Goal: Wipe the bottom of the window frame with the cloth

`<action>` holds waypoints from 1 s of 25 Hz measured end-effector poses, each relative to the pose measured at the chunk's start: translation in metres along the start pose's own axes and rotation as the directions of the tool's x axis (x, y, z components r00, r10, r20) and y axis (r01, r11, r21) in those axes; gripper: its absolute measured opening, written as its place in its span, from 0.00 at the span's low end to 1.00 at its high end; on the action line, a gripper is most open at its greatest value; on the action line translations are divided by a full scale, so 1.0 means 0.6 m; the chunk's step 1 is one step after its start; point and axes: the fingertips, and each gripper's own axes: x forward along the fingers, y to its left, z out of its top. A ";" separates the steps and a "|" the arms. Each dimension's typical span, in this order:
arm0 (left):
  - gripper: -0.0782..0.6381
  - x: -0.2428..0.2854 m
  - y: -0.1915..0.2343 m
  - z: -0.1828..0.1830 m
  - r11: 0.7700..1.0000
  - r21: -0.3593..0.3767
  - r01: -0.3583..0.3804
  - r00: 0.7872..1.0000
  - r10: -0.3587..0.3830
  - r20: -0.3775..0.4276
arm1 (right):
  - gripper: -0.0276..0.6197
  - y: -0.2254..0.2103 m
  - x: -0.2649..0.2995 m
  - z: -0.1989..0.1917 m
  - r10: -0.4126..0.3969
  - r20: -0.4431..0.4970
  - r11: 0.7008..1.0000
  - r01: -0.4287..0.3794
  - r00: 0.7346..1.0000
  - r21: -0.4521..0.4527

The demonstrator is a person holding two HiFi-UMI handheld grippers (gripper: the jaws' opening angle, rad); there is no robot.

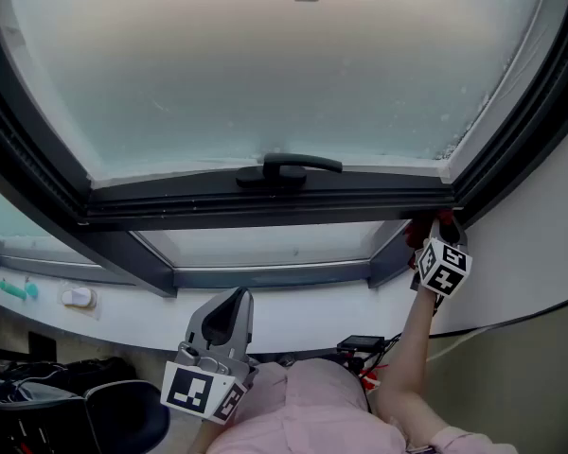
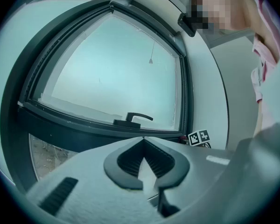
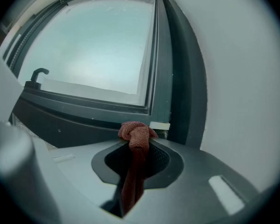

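The right tongs [image 3: 139, 147] are clamped on the reddish cloth [image 3: 136, 135]. Its bunched end sits at the right-hand end of the window frame [image 1: 265, 206], on the bottom rail, in the corner beside the white wall [image 1: 540, 253], and the rail runs open leftward past the handle [image 1: 289, 166]. The left tongs [image 2: 143, 141] are closed on nothing, low by the white sill [image 1: 293, 315], beneath the frosted pane [image 1: 284, 74].
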 end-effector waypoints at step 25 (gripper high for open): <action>0.10 -0.024 -0.004 0.011 0.999 0.012 -0.043 0.999 0.043 0.024 | 0.14 -0.049 0.004 -0.013 -0.082 -0.036 0.996 0.083 0.996 0.014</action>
